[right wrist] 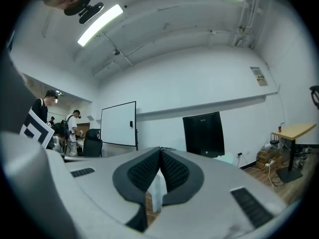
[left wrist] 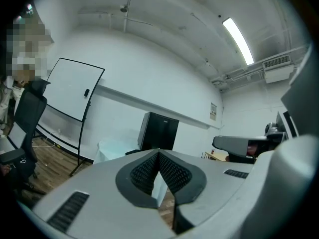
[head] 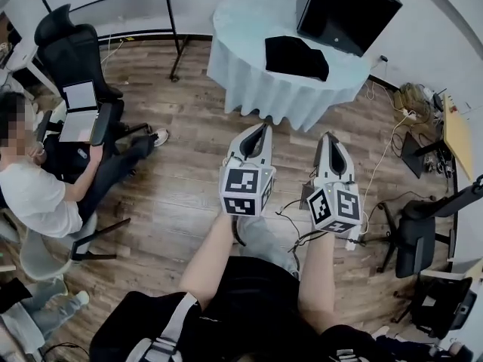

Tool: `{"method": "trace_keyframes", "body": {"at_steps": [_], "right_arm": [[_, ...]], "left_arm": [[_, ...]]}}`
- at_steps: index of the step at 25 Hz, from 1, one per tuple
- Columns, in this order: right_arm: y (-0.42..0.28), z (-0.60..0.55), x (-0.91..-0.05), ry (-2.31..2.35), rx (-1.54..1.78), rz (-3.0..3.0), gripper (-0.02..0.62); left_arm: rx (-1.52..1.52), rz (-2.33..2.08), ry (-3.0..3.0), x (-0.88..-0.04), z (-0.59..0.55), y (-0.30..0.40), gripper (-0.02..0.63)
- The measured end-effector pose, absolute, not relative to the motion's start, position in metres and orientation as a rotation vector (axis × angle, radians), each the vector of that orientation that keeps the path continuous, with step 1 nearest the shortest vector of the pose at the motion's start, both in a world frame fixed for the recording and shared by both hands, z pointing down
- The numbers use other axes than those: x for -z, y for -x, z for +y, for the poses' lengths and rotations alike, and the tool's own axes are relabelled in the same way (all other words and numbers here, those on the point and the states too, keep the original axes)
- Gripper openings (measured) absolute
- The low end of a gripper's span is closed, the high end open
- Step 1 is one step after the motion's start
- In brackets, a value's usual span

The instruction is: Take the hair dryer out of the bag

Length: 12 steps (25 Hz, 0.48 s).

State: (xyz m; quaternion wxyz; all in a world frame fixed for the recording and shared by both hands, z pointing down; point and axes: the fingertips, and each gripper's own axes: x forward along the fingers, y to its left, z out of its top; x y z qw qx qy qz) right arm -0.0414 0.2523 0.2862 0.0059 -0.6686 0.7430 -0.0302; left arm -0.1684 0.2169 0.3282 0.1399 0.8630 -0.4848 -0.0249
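Observation:
A flat black bag (head: 296, 56) lies on the round table with a pale cloth (head: 249, 66), beside a big black screen (head: 346, 10). No hair dryer shows in any view. My left gripper (head: 263, 127) and right gripper (head: 329, 136) are held side by side over the wooden floor, short of the table and pointing at it. Both are shut with nothing between the pads. In the left gripper view the shut left gripper (left wrist: 159, 152) points at the table (left wrist: 117, 147) and screen (left wrist: 159, 131). In the right gripper view the shut right gripper (right wrist: 160, 149) faces the screen (right wrist: 203, 133).
A seated person with a laptop (head: 79, 111) and a black office chair (head: 72, 47) are at the left. A whiteboard stand (head: 177, 47) stands left of the table. Cables and a power strip (head: 411, 104), a wooden desk (head: 456, 134) and a black chair (head: 419, 236) are at the right.

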Motion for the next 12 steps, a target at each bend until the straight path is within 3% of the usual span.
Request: {"method": "trace_keyframes", "body": {"at_steps": [12], "right_arm": [[-0.039,0.144,-0.315,2.092,0.255,2.322,0.006]], "left_arm": [[-0.096,-1.393,-2.507,-0.348,0.115,0.087,0.013]]}}
